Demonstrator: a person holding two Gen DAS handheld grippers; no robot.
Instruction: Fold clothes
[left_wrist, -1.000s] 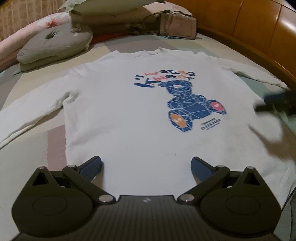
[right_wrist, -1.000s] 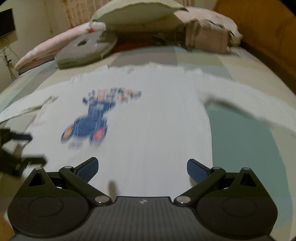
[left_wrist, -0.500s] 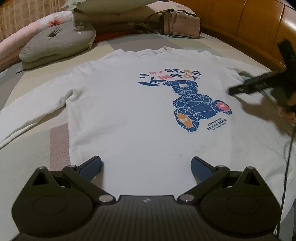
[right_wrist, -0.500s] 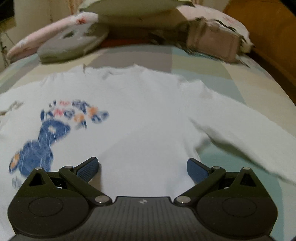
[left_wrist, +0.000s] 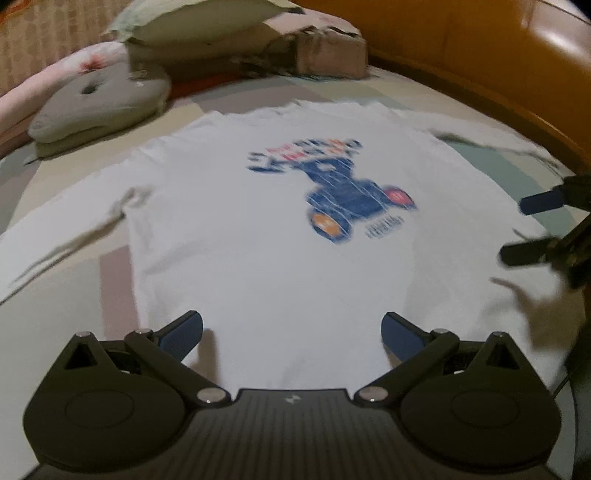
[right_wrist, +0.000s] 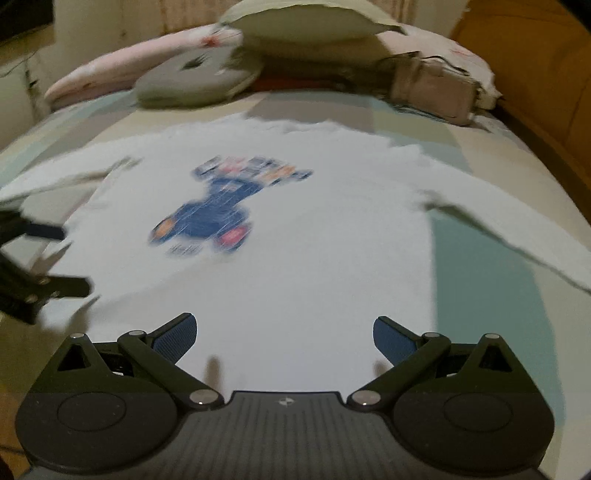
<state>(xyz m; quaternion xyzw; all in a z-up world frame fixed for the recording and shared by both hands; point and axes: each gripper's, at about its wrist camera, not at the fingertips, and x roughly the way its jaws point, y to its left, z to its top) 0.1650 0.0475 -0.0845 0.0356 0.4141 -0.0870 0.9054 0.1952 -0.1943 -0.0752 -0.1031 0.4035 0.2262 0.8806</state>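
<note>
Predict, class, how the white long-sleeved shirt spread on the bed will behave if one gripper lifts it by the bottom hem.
The white shirt lies flat and follows the bed, so it is probably floppy: a lifted hem would likely sag and drag. It looks thin, hence probably light. Its spread sleeve would likely trail and bunch.

place: home bedroom
surface: bed (right_wrist: 480, 173) with patchwork cover in beige, teal, pink
head end: stacked pillows (right_wrist: 306, 26), grey round cushion (right_wrist: 195, 79), floral pink bedding (right_wrist: 122, 70)
side: curved wooden bed frame (left_wrist: 480, 74)
extra: pinkish handbag (right_wrist: 436, 92) by pillows
</note>
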